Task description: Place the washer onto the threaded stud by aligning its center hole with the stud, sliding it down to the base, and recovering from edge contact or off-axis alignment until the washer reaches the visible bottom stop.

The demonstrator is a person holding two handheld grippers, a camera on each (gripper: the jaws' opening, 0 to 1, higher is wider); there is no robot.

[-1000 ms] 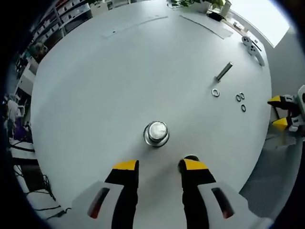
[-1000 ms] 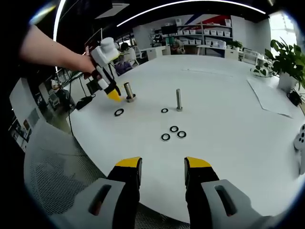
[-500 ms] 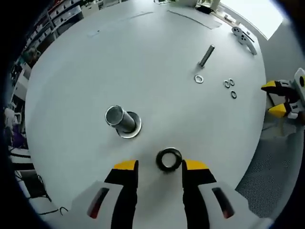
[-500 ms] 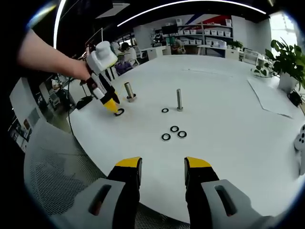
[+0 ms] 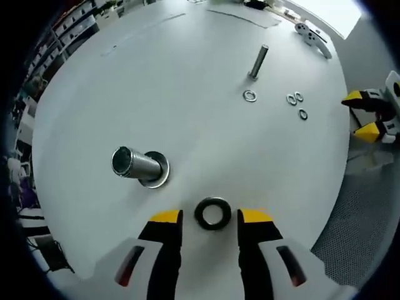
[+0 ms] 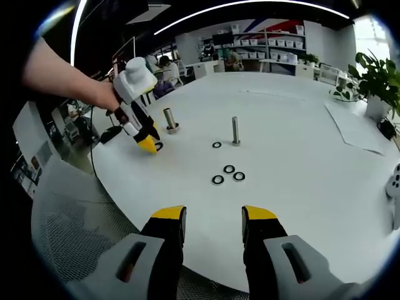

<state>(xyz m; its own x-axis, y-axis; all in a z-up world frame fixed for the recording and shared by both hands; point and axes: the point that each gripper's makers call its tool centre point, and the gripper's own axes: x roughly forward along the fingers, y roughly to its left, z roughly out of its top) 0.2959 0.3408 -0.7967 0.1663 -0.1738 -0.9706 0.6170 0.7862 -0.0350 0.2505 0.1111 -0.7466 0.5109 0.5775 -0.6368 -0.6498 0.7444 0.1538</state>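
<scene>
Over the white table point(image 5: 187, 81), left gripper point(image 5: 209, 220) lowered since a moment ago, jaws spread around the black washer point(image 5: 212, 213) lying flat near the threaded stud point(image 5: 139, 167), probably ready to pinch; right gripper point(image 6: 212, 219) idle, spread, empty.

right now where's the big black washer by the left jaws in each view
Left gripper view: black washer lies flat on the table, low centre, between the jaw tips.
Right gripper view: upper left, partly hidden behind the left gripper.
Shared landmark: the wide steel stud beside it.
</scene>
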